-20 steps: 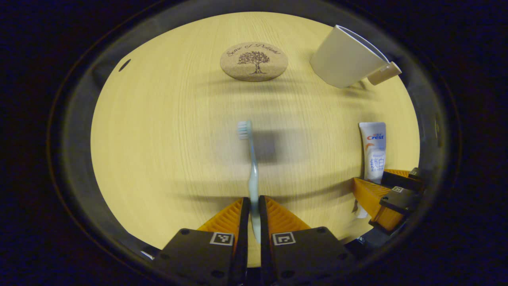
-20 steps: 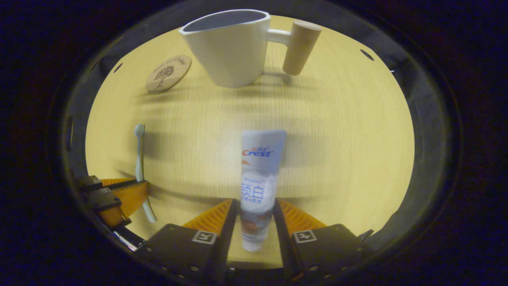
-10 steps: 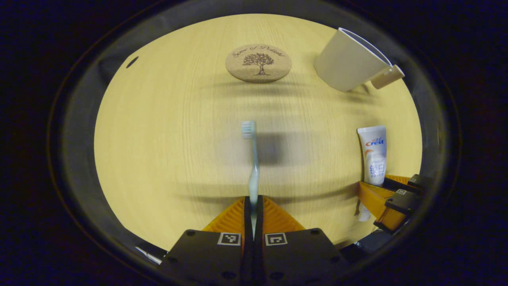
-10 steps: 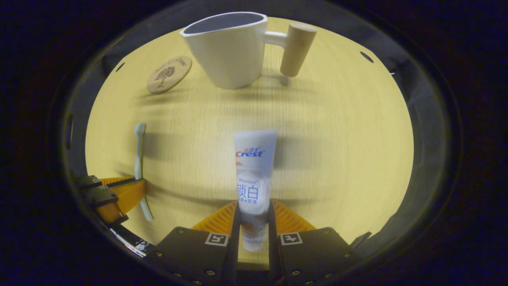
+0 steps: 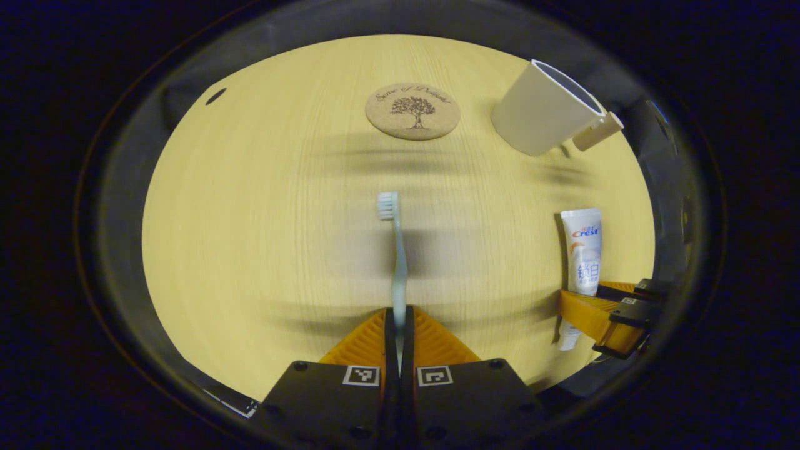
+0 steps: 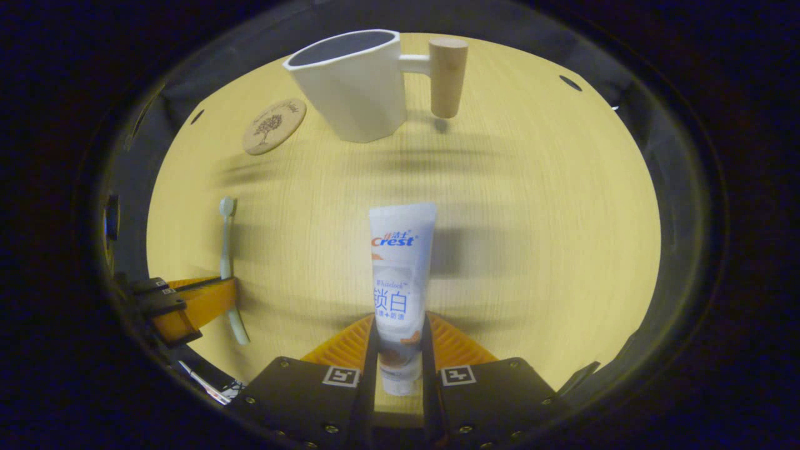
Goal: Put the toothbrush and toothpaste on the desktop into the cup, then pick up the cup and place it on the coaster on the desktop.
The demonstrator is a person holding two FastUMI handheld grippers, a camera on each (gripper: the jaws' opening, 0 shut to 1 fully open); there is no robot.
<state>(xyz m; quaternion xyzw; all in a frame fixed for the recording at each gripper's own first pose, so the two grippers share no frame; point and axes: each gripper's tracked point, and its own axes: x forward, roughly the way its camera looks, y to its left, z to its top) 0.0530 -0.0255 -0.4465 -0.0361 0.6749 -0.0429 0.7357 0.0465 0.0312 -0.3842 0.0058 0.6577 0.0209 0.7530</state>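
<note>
Above the desktop [image 5: 250,219], the left gripper [image 5: 398,315] has its jaws closed tight on the toothbrush [image 5: 395,250] handle, bristles pointing ahead; the right gripper [image 6: 400,328] clamps the toothpaste [image 6: 400,269] near its cap end. Farther off, the cup [image 6: 350,81] stands upright on the desktop, with the coaster [image 6: 274,125] near it and apart from it

The right gripper [image 6: 400,340] clamps both fingers on the toothpaste [image 6: 400,275] over the desktop [image 6: 537,206], with the cup [image 6: 350,87] beyond and the coaster [image 6: 274,125] beside the cup.
</note>
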